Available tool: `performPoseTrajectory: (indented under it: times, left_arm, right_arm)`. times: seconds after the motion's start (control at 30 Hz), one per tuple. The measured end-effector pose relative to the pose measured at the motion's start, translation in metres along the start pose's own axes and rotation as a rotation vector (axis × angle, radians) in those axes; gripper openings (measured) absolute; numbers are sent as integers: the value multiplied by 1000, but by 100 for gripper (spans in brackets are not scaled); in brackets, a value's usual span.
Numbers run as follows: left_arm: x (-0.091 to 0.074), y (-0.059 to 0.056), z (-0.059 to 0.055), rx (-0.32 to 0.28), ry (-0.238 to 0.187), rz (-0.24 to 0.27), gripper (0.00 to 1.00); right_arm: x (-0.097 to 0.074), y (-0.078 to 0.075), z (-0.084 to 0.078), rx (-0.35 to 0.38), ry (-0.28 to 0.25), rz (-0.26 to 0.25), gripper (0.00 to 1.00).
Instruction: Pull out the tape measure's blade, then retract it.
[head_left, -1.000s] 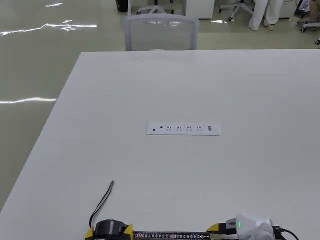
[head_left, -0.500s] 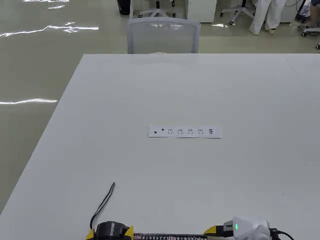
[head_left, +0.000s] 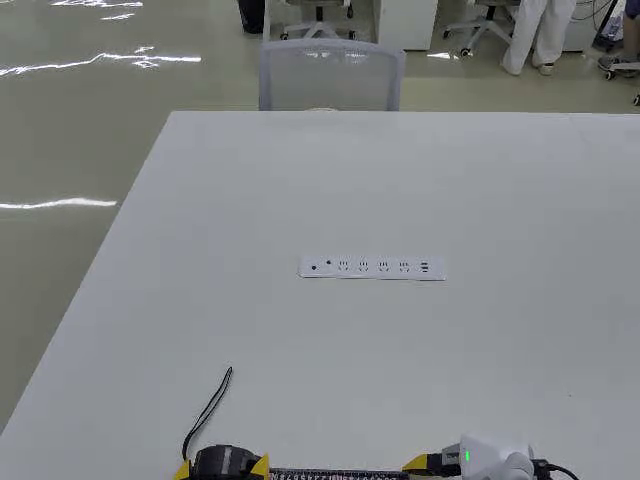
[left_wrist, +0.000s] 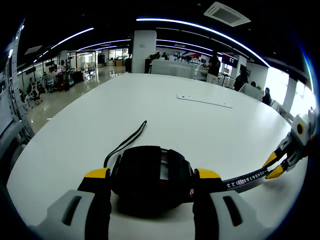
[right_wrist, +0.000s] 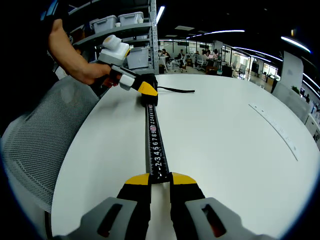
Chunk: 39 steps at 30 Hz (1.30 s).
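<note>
Left gripper (left_wrist: 152, 175) clamps the rigid tape measure case (left_wrist: 145, 165); right gripper (right_wrist: 160, 179) pinches the blade (right_wrist: 152, 135) tip, at the case's 3 o'clock. Thin and springy, the blade likely recoils fast, so hold its tip firmly.

You are facing open tabletop (head_left: 400, 170); a power strip (head_left: 372, 267) is sitting mid-table, a black strap (head_left: 212, 402) is trailing by the left gripper (left_wrist: 152, 173), and the blade (right_wrist: 154, 140) is stretching across to the right gripper (right_wrist: 154, 178).

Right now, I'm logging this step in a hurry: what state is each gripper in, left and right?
Left gripper: shut on the tape measure.
Right gripper: shut on the blade, which is pulled out.
</note>
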<state>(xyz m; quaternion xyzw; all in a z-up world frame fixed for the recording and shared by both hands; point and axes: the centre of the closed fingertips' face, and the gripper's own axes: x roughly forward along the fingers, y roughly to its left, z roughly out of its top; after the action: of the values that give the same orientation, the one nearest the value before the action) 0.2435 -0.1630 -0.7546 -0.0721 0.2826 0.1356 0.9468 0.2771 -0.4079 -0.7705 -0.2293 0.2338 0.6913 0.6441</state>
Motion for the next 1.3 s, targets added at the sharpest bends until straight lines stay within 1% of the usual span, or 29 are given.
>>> performPoseTrajectory:
  times: [0.3,0.5,0.8,1.3]
  left_arm:
    - [0,1,0,-17,1,-7,63]
    - [-1,1,1,-31,1,-9,63]
    - [0,3,0,-45,1,-18,63]
    - [0,2,1,-53,5,-27,63]
  right_arm:
    - [3,-1,3,-3,-2,-2,12]
    - [4,-1,6,-8,-2,-1,12]
    - [7,-2,9,-19,0,3,12]
    - [11,-3,16,-30,-2,6,12]
